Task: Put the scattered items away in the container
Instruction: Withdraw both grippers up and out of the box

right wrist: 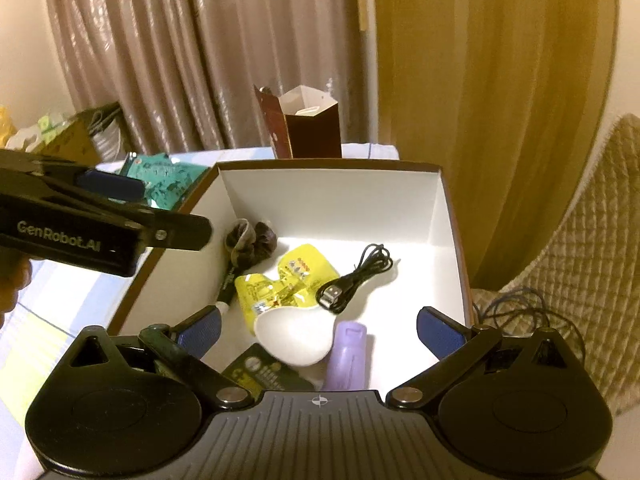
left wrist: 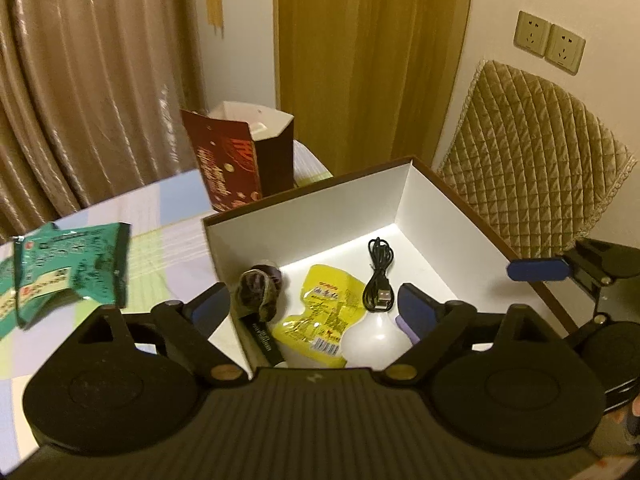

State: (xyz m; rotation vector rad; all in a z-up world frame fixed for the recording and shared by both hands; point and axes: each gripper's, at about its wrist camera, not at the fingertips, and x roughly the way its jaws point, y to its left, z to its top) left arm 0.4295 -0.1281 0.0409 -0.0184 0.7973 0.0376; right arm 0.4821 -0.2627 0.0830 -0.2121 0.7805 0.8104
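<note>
Both grippers, left (left wrist: 306, 304) and right (right wrist: 318, 330), gape empty above box (right wrist: 328, 200). Green packets (left wrist: 72, 268) outside: light, crinkly, slippery; pinch by edge.

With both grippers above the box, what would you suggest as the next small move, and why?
Probably swing the left gripper over to the green packets on the tablecloth. Its jaws stand open with nothing between them, and the packets lie outside the white box, which already holds the yellow pouch and black USB cable.

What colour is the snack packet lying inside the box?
Yellow, with red print; the snack packet shows best in the left wrist view.
</note>
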